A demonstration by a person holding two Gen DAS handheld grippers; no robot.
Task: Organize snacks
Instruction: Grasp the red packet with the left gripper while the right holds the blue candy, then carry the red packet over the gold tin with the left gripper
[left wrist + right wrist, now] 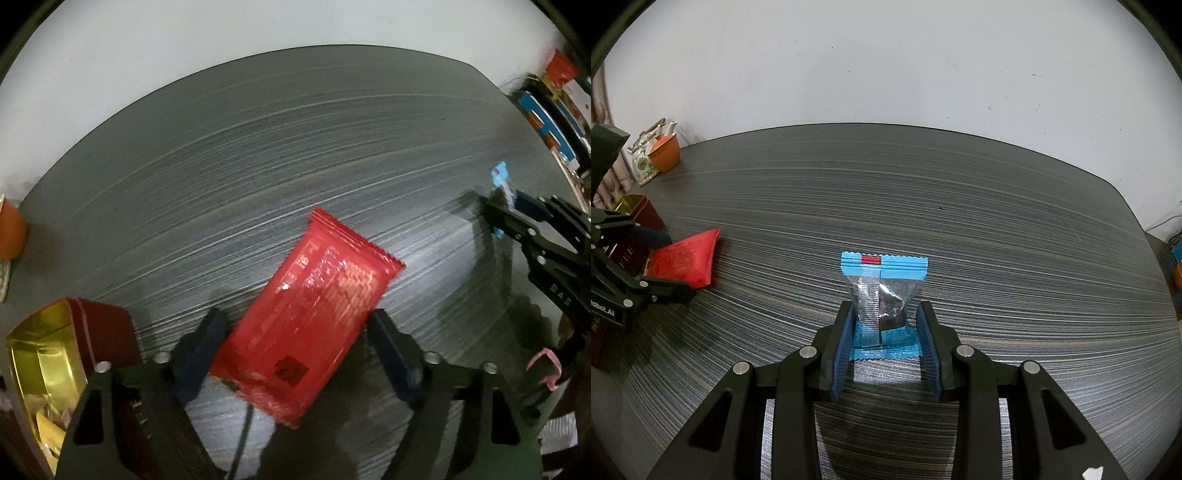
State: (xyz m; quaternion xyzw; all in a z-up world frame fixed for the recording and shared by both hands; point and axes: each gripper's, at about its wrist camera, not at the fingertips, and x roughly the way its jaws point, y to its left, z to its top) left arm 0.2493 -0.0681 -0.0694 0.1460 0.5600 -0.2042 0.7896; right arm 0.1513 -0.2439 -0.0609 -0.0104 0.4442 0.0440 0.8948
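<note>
Left gripper (295, 332) sits wide with the red packet (310, 317) between its pads, contact unclear to me, while right gripper (886, 325) pinches the blue-edged snack bag (884, 295).

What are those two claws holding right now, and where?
The right gripper pinches the blue snack packet by its lower half. The red packet sits between the left gripper's jaws; whether gripped is unclear.

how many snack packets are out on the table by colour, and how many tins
Red snack packets: 1, the red packet between the left gripper fingers
Blue and clear snack packets: 1, the blue packet in the right gripper
Open tins: 1, the red tin with a gold inside
Total: 3
</note>
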